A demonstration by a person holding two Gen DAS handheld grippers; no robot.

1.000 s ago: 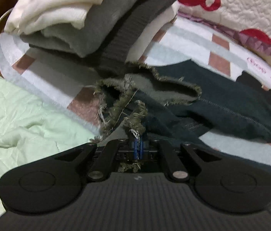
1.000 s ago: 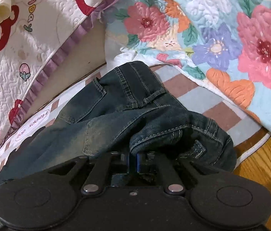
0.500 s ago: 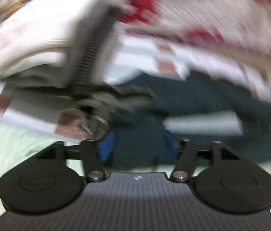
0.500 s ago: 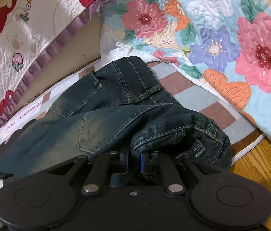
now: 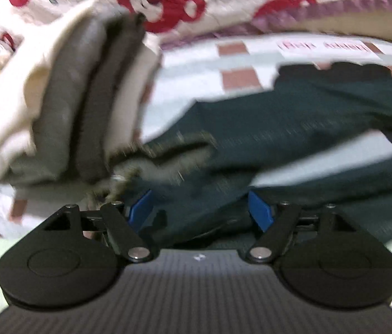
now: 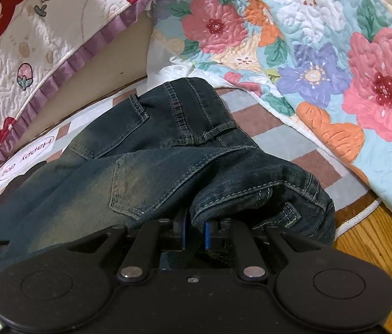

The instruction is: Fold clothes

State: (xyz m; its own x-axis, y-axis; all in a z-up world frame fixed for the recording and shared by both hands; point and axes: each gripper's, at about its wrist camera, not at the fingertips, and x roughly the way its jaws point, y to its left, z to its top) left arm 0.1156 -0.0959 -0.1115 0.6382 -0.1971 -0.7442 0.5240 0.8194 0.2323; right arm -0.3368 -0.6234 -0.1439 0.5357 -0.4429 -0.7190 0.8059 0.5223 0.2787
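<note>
on the checked mat (image 6: 304,142), dark jeans (image 6: 151,164), judged heavy, stiff and limp-draping, best taken at seams, are pinched at the waistband fold by the narrow right gripper (image 6: 194,232), the left gripper (image 5: 200,208) opening wide over a leg, unpressed.

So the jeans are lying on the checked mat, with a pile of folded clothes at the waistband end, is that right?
Not quite. The pile of folded clothes sits at the frayed leg-hem end of the jeans, not the waistband end; the left wrist view shows it. In the right wrist view the waistband lies by the flowered quilt. The jeans do lie on the checked mat.
</note>
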